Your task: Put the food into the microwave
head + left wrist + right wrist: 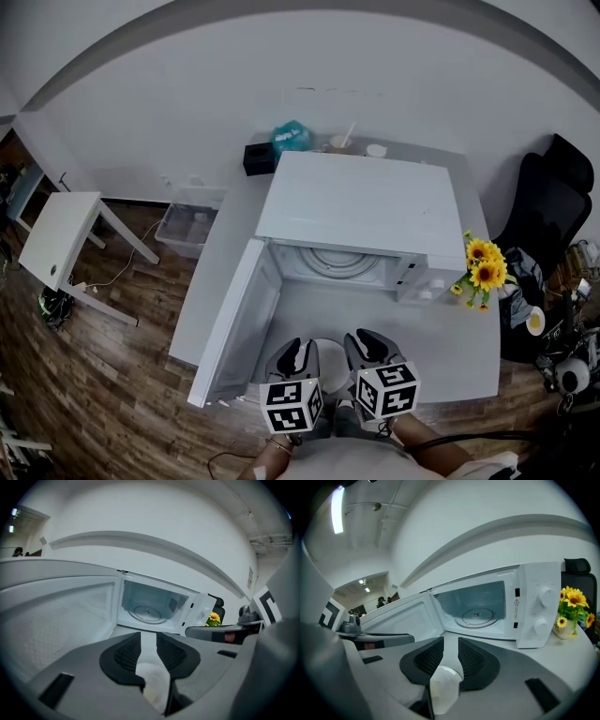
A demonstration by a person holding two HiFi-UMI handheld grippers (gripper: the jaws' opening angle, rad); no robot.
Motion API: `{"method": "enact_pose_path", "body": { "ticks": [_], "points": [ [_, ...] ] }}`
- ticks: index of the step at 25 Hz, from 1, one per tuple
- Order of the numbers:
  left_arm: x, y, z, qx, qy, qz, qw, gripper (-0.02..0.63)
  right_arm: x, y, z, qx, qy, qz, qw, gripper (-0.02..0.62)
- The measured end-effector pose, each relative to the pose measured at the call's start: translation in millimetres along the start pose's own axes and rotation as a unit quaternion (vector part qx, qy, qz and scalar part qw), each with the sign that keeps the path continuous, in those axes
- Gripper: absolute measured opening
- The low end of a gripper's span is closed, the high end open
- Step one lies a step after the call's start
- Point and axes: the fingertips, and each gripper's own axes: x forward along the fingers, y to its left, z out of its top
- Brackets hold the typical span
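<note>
The left hand-held gripper [292,356] and right hand-held gripper [367,347] are level and side by side over the bench [469,347]. Each is clamped on the rim of the white bowl [326,350] between them. Both point ahead at the open microwave [361,216], whose door [234,319] is swung left.

White wall [187,84] ran plain behind a light grey table [450,347], with dark wood-plank floor [103,384] below. A small white side table [58,234] stood off to the left, a clear plastic bin [187,225] sat on the floor between the two, and a black office chair [553,202] stood at the right end near sunflowers [483,267] on the tabletop. A ceiling strip light [336,503] was lit, with more ceiling lights [363,584] in an open area further back.
</note>
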Motion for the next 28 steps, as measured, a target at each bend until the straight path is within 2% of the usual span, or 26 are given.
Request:
{"method": "enact_pose_path", "body": {
  "ticks": [14, 28],
  "points": [
    [-13.9, 29.2, -50.1, -0.026, 0.04, 0.057, 0.9972, 0.095, 2.8, -14.1, -43.7, 0.029, 0.033, -0.012, 0.999, 0.082],
    [-16.3, 46.1, -107.8, -0.058, 0.088, 0.09, 0.9903, 0.095, 16.8, -23.4, -100.2, 0.043, 0.094, -0.01, 0.995, 0.081]
  ]
}}
